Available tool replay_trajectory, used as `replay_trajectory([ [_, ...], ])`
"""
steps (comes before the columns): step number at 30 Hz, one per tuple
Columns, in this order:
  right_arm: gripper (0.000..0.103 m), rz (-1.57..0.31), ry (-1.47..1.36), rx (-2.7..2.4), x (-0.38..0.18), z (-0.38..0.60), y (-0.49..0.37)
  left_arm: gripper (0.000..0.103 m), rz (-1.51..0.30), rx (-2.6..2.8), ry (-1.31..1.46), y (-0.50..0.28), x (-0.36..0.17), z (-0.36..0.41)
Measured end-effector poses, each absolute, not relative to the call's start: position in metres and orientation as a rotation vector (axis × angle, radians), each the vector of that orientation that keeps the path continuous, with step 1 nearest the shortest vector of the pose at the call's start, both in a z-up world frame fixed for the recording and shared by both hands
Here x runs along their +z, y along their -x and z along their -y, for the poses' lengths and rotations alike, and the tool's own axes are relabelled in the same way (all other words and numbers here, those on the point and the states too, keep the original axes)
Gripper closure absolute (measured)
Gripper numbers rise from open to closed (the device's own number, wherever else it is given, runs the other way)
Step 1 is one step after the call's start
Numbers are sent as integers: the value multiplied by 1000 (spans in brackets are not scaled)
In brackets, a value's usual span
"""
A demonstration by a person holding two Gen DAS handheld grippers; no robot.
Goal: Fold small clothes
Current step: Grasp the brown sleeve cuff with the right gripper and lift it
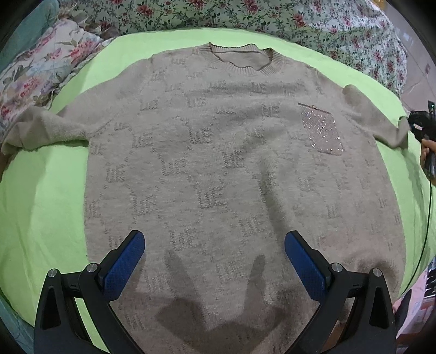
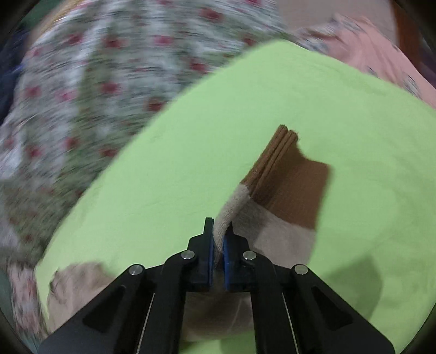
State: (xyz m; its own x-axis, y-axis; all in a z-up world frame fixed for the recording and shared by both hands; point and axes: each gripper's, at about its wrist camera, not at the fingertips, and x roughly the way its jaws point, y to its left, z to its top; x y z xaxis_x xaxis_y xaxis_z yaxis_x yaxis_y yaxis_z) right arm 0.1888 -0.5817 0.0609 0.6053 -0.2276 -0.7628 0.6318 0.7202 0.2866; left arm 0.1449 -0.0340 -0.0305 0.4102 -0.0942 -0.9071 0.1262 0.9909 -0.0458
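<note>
- Here, far left of the left tongs (image 1: 214,258), a flowered pillow (image 1: 41,70) lies against the edge of the green sheet (image 1: 41,204), and a flowered quilt (image 1: 272,16) runs along the far side.
- The sweater's left sleeve (image 1: 46,130) reaches out well to the left of these tongs, toward the pillow.
- The left tongs stand wide apart, gripping nothing, hovering over the lower part of the beige sweater (image 1: 218,163), which lies flat and face up on the sheet with its collar (image 1: 242,58) at the far end; their shadow falls on the knit just below them.
- Ahead and to the right of them sits a sparkly pocket (image 1: 323,128) on the chest.
- Farther right, the other sleeve (image 1: 381,125) ends at the right tongs (image 1: 408,119), seen small at the picture's edge with a hand (image 1: 425,155) behind them.
- From their own camera, the right tongs (image 2: 218,239) are clamped together on that beige sleeve (image 2: 226,215); its brown cuff (image 2: 286,177) sticks out just ahead of the tips, above the green sheet (image 2: 190,149).
- The blurred flowered quilt (image 2: 81,95) lies off to their left.
</note>
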Motion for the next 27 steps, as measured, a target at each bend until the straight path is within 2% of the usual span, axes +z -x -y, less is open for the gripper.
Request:
replay_trajectory([
  [7,96,-725,-539,-204,81,457,-216,0,-1127,-159,22,-137,-27,26],
  [13,96,-736,-489,103,75,320,-258,0,-1111,-150,108,-133,-23,3],
  [20,96,-844,-368,340,35,184,-294,0,-1090,-116,203,-129,-22,-36],
  [26,96,-952,-317,422,-13,133,-295,0,-1080,-119,281,-134,-26,-59],
  [27,93,-983,-312,437,-22,128,-295,0,-1074,-124,289,-138,-26,-61],
])
